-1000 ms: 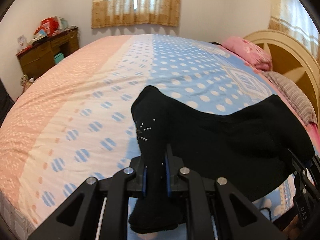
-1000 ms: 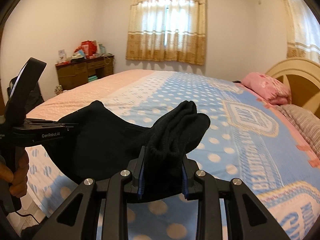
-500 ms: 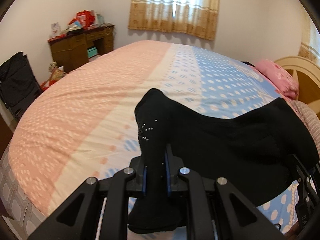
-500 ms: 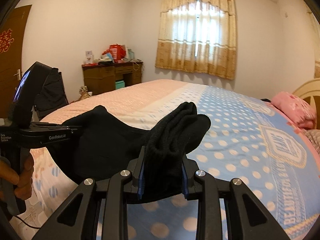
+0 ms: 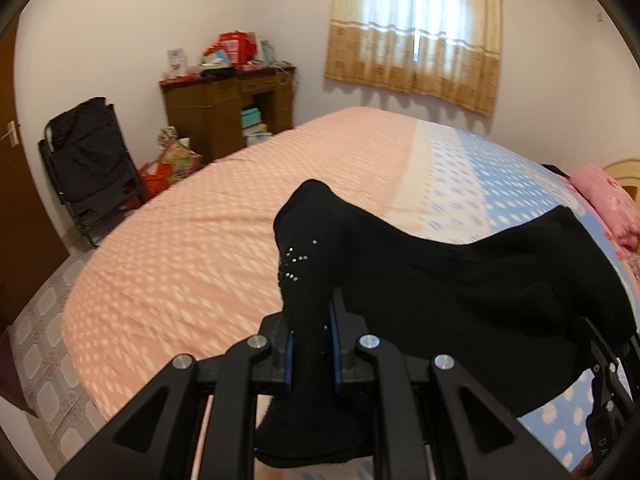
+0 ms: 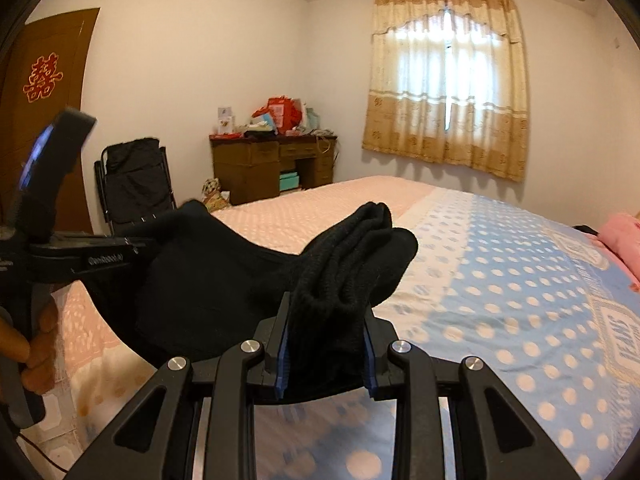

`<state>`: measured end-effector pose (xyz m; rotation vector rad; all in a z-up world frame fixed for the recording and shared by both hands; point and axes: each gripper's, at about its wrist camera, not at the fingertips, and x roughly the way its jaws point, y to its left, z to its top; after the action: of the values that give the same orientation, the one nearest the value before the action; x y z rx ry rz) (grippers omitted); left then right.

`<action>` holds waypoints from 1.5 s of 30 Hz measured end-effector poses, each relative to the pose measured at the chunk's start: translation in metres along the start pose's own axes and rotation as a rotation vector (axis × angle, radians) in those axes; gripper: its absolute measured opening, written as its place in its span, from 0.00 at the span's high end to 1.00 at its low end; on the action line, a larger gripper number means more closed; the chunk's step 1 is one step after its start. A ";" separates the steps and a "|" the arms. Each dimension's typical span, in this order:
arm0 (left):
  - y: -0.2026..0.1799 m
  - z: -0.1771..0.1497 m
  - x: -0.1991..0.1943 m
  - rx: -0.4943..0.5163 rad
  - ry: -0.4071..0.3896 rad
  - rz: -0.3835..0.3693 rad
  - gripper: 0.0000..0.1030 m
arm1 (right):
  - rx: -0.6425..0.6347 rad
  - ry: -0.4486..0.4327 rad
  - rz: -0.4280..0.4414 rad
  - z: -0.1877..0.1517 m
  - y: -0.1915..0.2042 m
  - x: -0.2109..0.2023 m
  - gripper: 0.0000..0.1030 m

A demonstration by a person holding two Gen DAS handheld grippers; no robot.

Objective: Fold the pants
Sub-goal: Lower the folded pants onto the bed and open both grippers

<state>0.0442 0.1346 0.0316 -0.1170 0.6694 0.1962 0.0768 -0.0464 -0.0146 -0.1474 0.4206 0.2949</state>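
While slung betw. both hand-held grippers (image 5: 311, 344) (image 6: 325, 354), pants (image 5: 460, 292) clamped

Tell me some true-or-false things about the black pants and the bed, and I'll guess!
1. Both grippers are pinching the black pants. True: the left gripper and the right gripper each clamp a bunch of the cloth.
2. The pants lie flat on the bed. False: they hang stretched between the two grippers, above the cover.
3. The bed cover is all blue. False: one side is pink, the other blue with pale dots.
4. A pink pillow sits at the head of the bed. True.
5. The pants have tiny shiny studs. True.
6. The curtains are pulled wide open. False: they cover the window.
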 end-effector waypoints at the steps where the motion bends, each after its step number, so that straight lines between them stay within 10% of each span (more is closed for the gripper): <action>1: 0.001 0.000 0.004 0.002 -0.005 0.017 0.86 | -0.004 0.028 0.002 -0.003 0.002 0.016 0.71; 8: 0.010 -0.032 0.085 0.015 0.173 0.109 0.85 | -0.024 0.283 -0.027 -0.055 -0.011 0.093 0.71; 14: 0.009 -0.049 0.098 0.051 0.191 0.147 0.69 | -0.019 0.312 -0.015 -0.057 -0.019 0.094 0.63; 16: 0.008 -0.050 0.098 0.065 0.189 0.168 0.60 | -0.001 0.314 0.000 -0.059 -0.022 0.092 0.59; 21: 0.042 -0.054 0.080 0.036 0.179 0.271 0.00 | 0.084 0.311 0.071 -0.059 -0.036 0.083 0.48; 32: 0.076 -0.058 0.048 -0.075 0.204 0.267 0.00 | 0.152 0.158 -0.006 -0.038 -0.032 0.025 0.50; 35: 0.055 -0.052 0.052 -0.029 0.193 0.254 0.00 | 0.133 0.190 0.031 -0.036 -0.015 0.034 0.64; 45: 0.016 -0.064 0.060 0.085 0.218 0.238 0.00 | 0.150 0.324 0.041 -0.056 -0.002 0.051 0.64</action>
<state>0.0483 0.1478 -0.0561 0.0242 0.9079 0.3876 0.1009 -0.0468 -0.0865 -0.0386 0.7651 0.2793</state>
